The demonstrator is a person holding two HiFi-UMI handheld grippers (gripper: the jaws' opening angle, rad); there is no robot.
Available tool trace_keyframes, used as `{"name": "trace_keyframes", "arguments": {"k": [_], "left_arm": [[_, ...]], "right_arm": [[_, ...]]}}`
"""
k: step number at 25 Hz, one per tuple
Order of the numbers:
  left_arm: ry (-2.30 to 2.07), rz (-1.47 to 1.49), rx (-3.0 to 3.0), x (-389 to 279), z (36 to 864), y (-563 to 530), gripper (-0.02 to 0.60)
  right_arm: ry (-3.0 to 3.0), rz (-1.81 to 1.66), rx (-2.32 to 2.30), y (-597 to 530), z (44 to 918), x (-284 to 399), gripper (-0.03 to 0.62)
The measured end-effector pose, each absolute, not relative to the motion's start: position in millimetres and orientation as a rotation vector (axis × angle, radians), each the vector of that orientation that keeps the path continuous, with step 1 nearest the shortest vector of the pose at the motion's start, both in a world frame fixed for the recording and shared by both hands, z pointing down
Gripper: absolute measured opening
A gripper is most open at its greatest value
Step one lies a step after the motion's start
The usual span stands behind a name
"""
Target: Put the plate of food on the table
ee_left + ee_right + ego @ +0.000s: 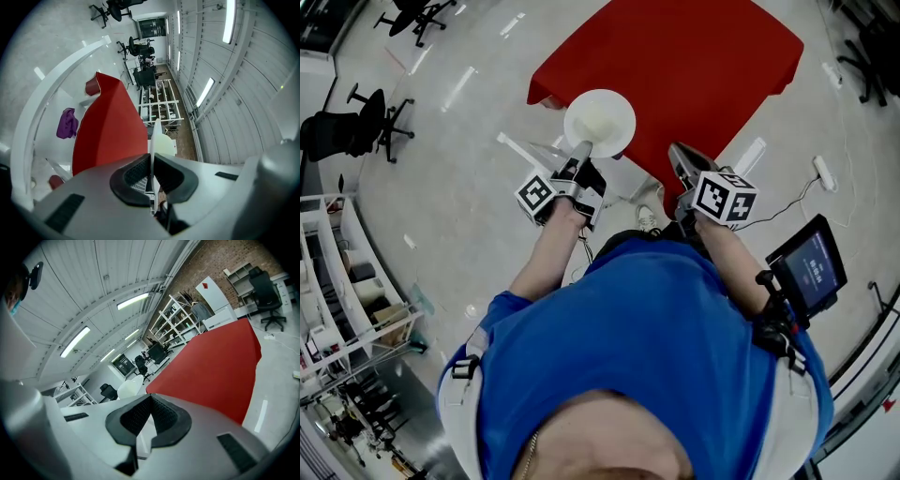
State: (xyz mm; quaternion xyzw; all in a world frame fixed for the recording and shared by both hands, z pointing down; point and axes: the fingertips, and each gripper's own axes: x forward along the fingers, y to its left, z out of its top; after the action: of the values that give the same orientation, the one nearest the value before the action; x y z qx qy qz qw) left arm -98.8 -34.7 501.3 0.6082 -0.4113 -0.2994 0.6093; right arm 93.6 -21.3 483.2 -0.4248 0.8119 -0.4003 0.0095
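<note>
Two grippers out ahead of a person in a blue shirt (666, 319), seen from overhead, a marker cube on each. Left gripper (581, 152): clamped tight on the near rim of a white plate (600, 120), black pads (134, 176) pinching the thin edge from both sides, plate seen edge-on in the left gripper view. Held up in the air, roughly level, resting on nothing. Plate surface plain white from above; contents too faint to tell.

Right gripper (678, 155): clenched, tips together, grasping nothing. Just to the right of the plate and apart from it. Same reading in the right gripper view: pads meeting at the front, with the plate off to their left.

Table (694, 66) under a red cloth, straight ahead of both grippers. Plate at the cloth's near left corner, overlapping the near edge in the head view; over the cloth or just short of it, impossible to tell.

Round about: pale glossy floor (469, 187), black office chairs (370, 122) at far left, white shelving (337, 281) along the left edge, a white power strip (823, 172) with its cable on the floor to the right. Small lit screen (811, 265) strapped to the person's right forearm. Purple cloth (68, 123) left of the red cloth in the left gripper view. Brick wall (220, 263) beyond the table in the right gripper view.
</note>
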Motion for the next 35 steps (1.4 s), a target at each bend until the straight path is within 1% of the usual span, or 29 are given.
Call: {"name": "trace_keyframes", "arguments": {"k": [10,20,25,35], "left_arm": [[-1.025,-0.733,1.355,-124,497,-104,0.021],[-1.140,-0.800,1.261,-155,494,-258,0.021],[-1.175,-0.817,1.226,-161,502,-261,0.021],[-1.252,-0.834,1.175,-161,517,-237,0.021]], "right_arm": [[2.625,-1.283,-1.221,-112,476,60,0.002],[2.735,-1.329,-1.088,-293,466,31,0.002],[2.770,-1.362,-1.047,-304,474,24,0.002],[2.831,-1.406,-0.971,-287,487,25,0.002]]}}
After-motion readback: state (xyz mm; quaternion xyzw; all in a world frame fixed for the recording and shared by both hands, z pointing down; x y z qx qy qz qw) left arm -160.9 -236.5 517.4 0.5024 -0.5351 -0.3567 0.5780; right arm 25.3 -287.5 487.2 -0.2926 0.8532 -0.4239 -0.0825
